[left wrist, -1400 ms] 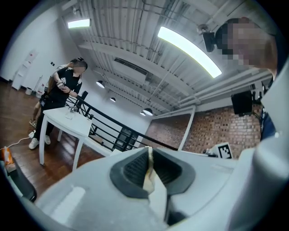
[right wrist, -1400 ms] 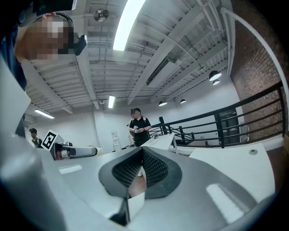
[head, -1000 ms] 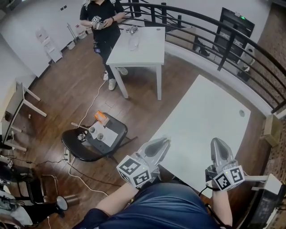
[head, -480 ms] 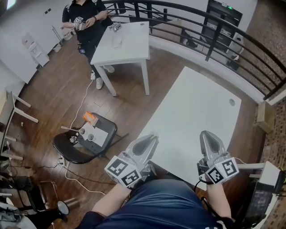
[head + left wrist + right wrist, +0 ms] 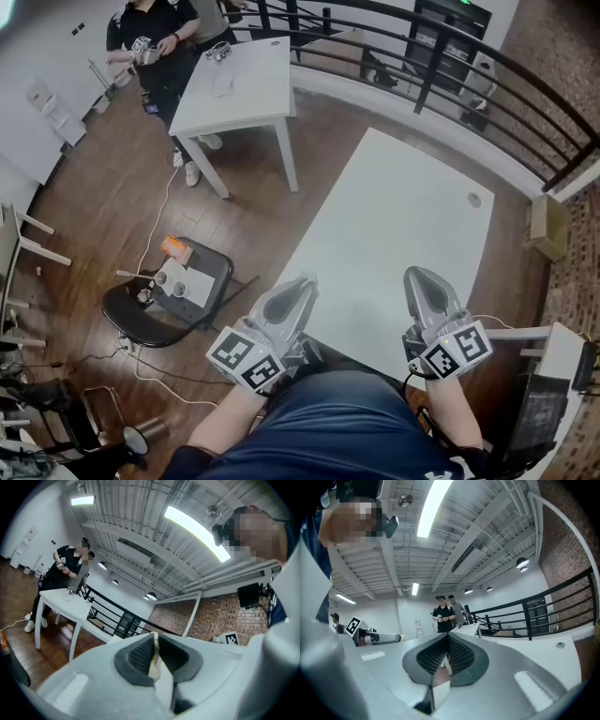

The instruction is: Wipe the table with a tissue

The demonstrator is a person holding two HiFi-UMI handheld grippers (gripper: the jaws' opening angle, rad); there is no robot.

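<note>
A long white table (image 5: 394, 225) runs away from me in the head view, and I see no tissue on it. My left gripper (image 5: 302, 281) hangs at its near left corner, close to my body, with its jaws shut and nothing between them. My right gripper (image 5: 418, 276) is over the near end of the table, also shut and empty. In the left gripper view the left gripper (image 5: 154, 638) has its pads pressed together. The right gripper view shows the right gripper (image 5: 448, 638) closed at the tips. An orange pack (image 5: 175, 249) lies on a black chair (image 5: 141, 314) to the left.
A second white table (image 5: 239, 84) stands at the back left with a person (image 5: 150, 42) beside it. A black railing (image 5: 450, 70) runs behind both tables. Cups (image 5: 169, 279) and a white sheet sit on the chair. Cables trail over the wooden floor (image 5: 112, 187).
The head view has shifted, so the tables and chair sit further left and up in the picture. Both grippers stay shut in the same pose near my body.
</note>
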